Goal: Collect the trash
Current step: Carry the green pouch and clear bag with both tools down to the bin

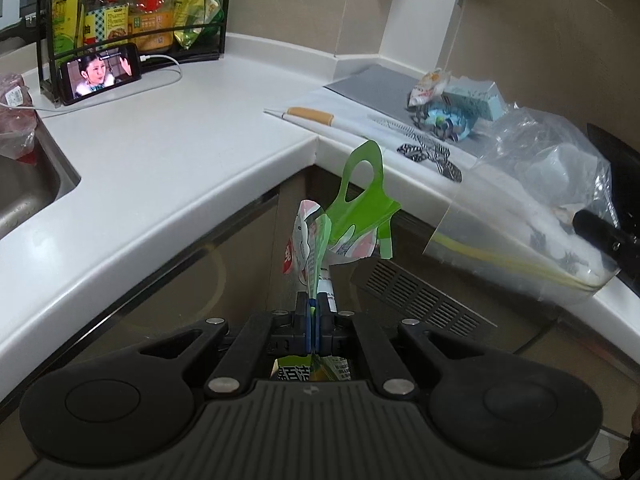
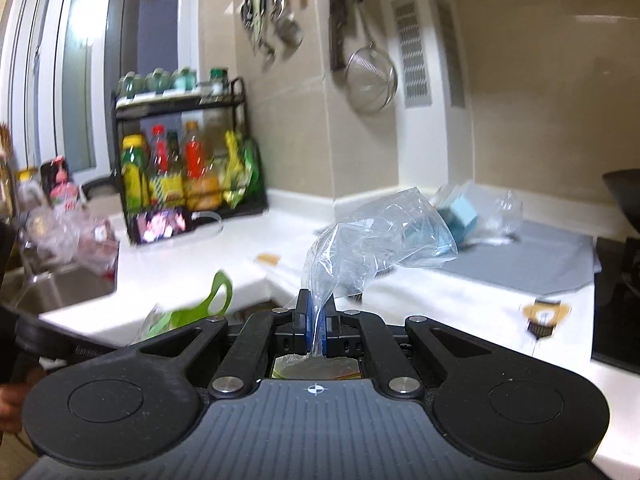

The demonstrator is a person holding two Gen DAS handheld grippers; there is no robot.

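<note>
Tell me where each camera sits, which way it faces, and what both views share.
Left wrist: on the left gripper, looking along its jaws across the counter corner; jaws shut on a green wrapper; the right gripper holds a clear bag at right.
Right wrist: on the right gripper, facing the back wall; jaws shut on the clear bag; the left gripper's body shows at lower left.
Shared: condiment rack, phone, green wrapper, blue box.
</note>
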